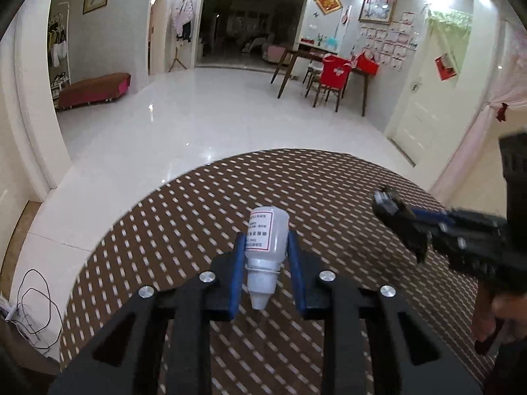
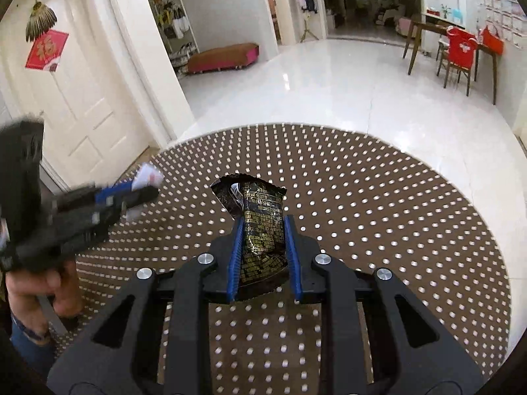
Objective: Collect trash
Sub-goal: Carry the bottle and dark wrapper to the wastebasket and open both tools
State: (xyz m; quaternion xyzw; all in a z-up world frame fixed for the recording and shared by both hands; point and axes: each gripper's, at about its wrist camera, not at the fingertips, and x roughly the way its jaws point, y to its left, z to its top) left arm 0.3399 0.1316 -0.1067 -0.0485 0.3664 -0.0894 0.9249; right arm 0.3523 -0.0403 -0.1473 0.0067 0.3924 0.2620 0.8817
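A: While your left gripper was clamped on the small white bottle, where did that bottle lie against the fingers?

B: Between the blue pads, which pinched it at the shoulder; its long axis ran along your fingers; the nozzle pointed back toward your palm, the base stuck out past the tips.

A: And your right gripper?

B: Narrowed onto the dark crumpled wrapper; it stood lengthwise between the fingers, its torn end beyond the tips; both loads hung over the brown dotted mat.

A: Which hand was nearer a bin?

B: You couldn't tell; no bin showed in either view; I'd judge you had to find one before letting go.
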